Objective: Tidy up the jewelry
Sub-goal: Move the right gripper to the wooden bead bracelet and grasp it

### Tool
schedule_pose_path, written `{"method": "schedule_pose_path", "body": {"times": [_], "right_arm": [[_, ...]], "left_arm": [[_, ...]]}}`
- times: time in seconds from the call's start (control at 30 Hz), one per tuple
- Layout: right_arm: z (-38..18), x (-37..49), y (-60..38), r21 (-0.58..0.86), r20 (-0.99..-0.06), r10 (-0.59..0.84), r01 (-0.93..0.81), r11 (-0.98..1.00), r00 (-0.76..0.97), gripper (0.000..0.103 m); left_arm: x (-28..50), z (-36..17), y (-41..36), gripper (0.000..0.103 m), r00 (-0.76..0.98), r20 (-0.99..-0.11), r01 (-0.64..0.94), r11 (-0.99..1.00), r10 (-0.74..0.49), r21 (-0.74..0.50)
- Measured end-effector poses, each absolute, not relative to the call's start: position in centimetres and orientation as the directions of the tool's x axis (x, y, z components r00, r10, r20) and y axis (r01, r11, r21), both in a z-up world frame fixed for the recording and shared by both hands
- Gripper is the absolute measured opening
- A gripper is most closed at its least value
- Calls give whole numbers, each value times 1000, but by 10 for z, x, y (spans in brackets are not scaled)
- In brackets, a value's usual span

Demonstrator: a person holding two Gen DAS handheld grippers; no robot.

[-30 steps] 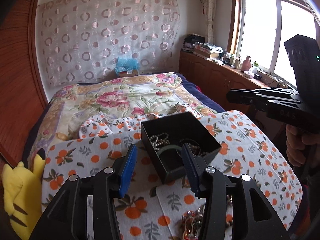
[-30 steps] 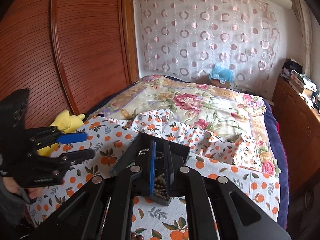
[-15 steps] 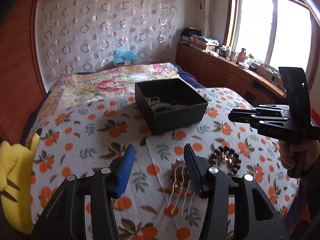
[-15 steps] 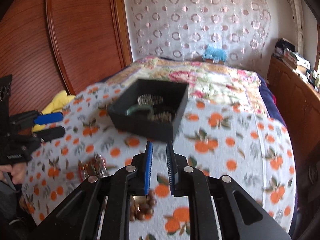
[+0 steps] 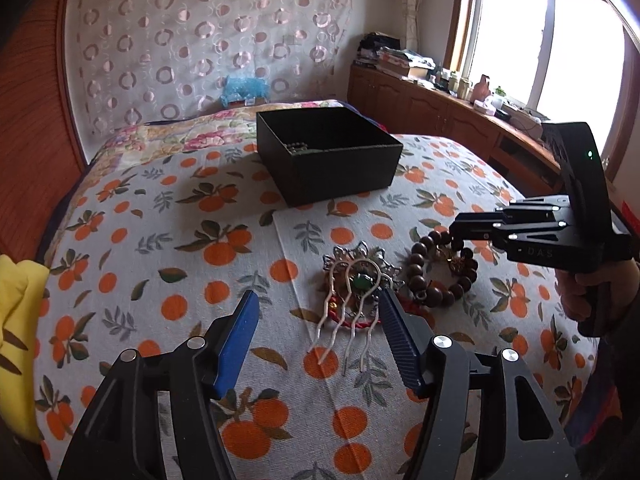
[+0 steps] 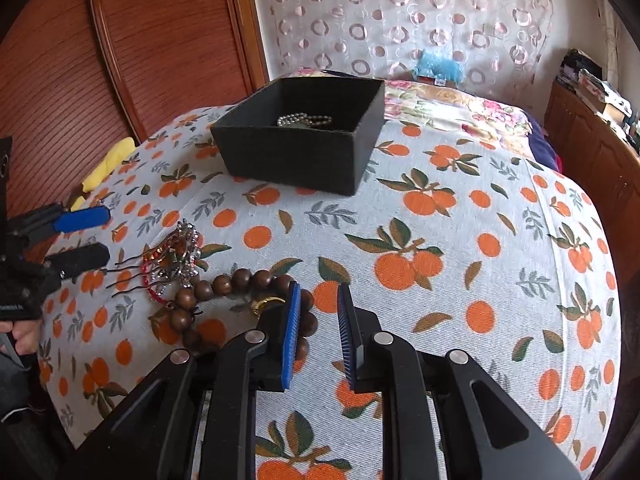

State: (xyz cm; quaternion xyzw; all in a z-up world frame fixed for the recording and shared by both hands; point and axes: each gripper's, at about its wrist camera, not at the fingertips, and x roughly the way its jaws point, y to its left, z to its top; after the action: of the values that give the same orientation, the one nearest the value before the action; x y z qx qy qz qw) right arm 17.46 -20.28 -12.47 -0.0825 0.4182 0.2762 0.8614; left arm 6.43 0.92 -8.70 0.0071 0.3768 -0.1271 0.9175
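A silver hair comb [image 5: 356, 284] with a green stone lies on the orange-print cloth [image 5: 180, 248]. My left gripper [image 5: 318, 296] hovers just over it, jaws opening, and the comb's tines show between the fingers without the pads touching them. To its right lies a brown bead bracelet [image 5: 440, 276]. My right gripper [image 6: 319, 287] is low over the bracelet [image 6: 240, 280], jaws opening from a narrow gap with nothing between them. Its left finger covers some beads. The black open box [image 6: 296, 152] stands farther back, with a silver bead chain [image 6: 304, 120] inside.
A yellow plush toy [image 5: 16, 320] lies at the bed's left edge beside a wooden sliding door [image 6: 120, 60]. Cluttered wooden cabinets [image 5: 440, 112] run under the window on the right. A floral quilt [image 6: 440, 104] lies behind the box.
Both grippers have come down and back from over the box to the jewelry on the cloth. The left jaws stand wider apart. The right jaws, shut before, have parted slightly.
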Motion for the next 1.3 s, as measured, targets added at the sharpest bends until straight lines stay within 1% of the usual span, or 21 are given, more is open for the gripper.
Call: {"method": "schedule_pose_path", "body": {"times": [0.1,0.2,0.33,0.37,0.5,0.6,0.77,0.97,1.13,1.3], "right_arm": [[-123,174,-206,115,-761,431,-553,825,485,21],[-128,171,-201,113,-777,434,-578,809,456,21],[-132,170,-197,81,-791,412,-589,804,453,19],[-132,170,-198,81,-791,412,-590,803,452,15],[-125,170,-209,86,-772,418,-573,815,479,15],[-122,170,-220,103,-754,425,-549,829,500,15],[-134,174,-222,109,-763,419,-541,834,492,15],[-135,172,-220,96,-757,415,-542,835,505,15],[-136,170,-219,80,-757,405,-543,836,512,15],[-135,169,-217,58,-759,390,-542,838,522,15]], "left_arm": [[66,-89,3,59,675,-701,252,965,-232,-77],[68,-91,-1,60,667,-707,256,963,-236,-80],[69,-95,-7,60,652,-721,267,961,-235,-71],[70,-96,-9,60,648,-725,269,961,-234,-70],[73,-99,-16,60,627,-741,286,956,-241,-70],[75,-99,-23,62,623,-746,298,953,-235,-51],[85,-99,-30,64,615,-756,317,948,-224,-24],[102,-105,-36,65,576,-786,338,941,-224,-20],[109,-107,-43,67,569,-794,348,937,-216,-6],[117,-112,-50,69,562,-808,341,939,-176,33]]}}
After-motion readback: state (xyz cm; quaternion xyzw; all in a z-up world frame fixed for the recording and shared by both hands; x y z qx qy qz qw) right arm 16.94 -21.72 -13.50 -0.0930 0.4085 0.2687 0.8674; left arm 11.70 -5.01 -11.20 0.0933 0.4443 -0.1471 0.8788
